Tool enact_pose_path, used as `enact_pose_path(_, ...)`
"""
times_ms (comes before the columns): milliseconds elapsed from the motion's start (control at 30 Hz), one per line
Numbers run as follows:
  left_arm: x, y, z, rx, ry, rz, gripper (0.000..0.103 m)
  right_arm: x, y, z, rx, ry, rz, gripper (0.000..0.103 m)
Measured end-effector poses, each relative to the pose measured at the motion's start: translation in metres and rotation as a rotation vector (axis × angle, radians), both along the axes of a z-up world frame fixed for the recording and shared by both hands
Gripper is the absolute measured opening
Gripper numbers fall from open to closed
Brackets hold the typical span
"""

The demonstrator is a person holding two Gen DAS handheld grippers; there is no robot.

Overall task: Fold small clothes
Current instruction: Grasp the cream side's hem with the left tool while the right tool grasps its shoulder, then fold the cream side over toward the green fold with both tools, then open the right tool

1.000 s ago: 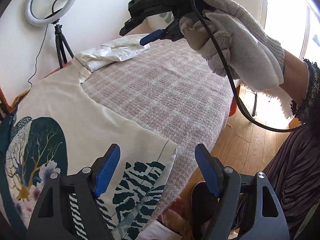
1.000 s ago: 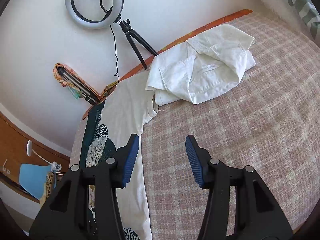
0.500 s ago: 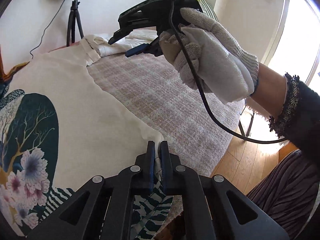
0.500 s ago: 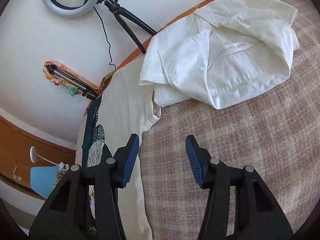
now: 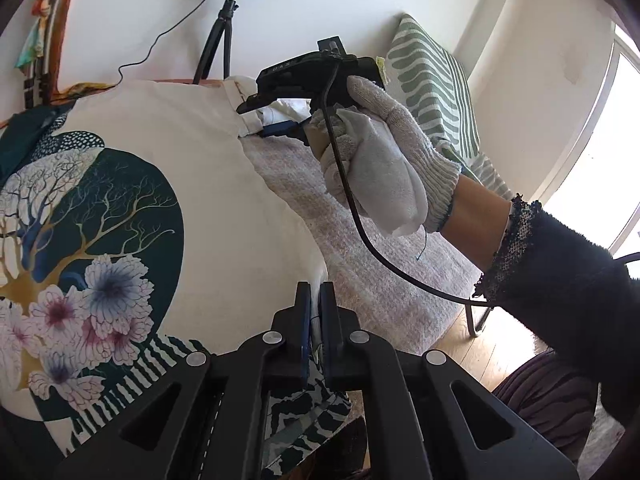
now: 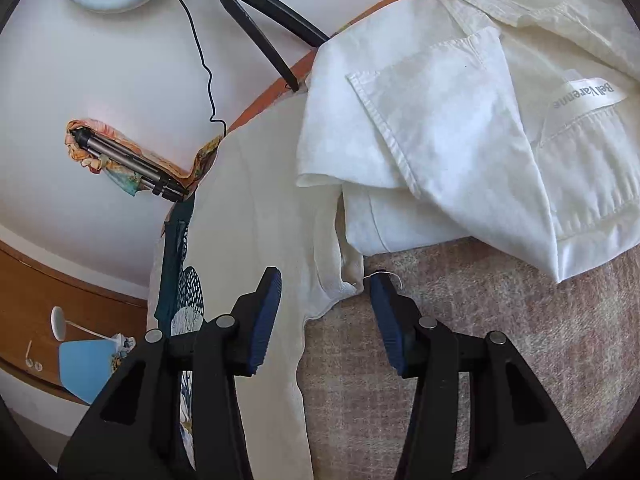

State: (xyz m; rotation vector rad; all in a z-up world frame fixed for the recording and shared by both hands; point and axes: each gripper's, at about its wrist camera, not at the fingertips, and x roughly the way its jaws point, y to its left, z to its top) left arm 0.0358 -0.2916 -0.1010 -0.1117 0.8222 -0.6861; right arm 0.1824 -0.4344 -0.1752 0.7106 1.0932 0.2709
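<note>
A cream garment with a dark tree-and-flower print (image 5: 168,184) lies spread on the checked bed cover (image 5: 360,264). My left gripper (image 5: 315,300) is shut on its near right edge. My right gripper (image 6: 326,286) is open, its jaws on either side of the garment's far corner (image 6: 340,280), low over the cloth. In the left wrist view the right gripper (image 5: 276,118) shows at that far corner, held by a gloved hand (image 5: 384,156). A folded white shirt (image 6: 480,132) lies just beyond the corner.
A ring light on a tripod (image 5: 224,20) stands against the wall behind the bed. A green striped cushion (image 5: 436,84) leans at the far right. The bed edge drops to a wooden floor (image 5: 492,340) on the right. A blue lamp (image 6: 84,360) sits at left.
My left gripper closed on the garment's near edge and holds it. My right gripper moved forward and down to the garment's far corner beside the white shirt, still open.
</note>
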Motion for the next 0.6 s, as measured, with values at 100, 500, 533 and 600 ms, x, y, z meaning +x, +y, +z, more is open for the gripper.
enact_pose_path(100, -0.003, 0.002, 0.0, -0.002, -0.004, -0.001, 0.003, 0.009, 0.004, -0.006, -0.01, 0.02, -0.009, 0.011)
enact_pose_path(500, -0.016, 0.052, 0.006, -0.055, -0.013, 0.06, 0.003, 0.031, 0.101, 0.065, -0.189, -0.175, 0.123, 0.007)
enact_pose_path(533, -0.017, 0.059, 0.007, -0.06, -0.013, 0.073, 0.002, 0.034, 0.114, 0.069, -0.189, -0.184, 0.14, 0.007)
enact_pose_path(600, -0.019, 0.075, 0.007, -0.072, -0.009, 0.103, 0.002, 0.037, 0.142, 0.073, -0.208, -0.191, 0.186, 0.007)
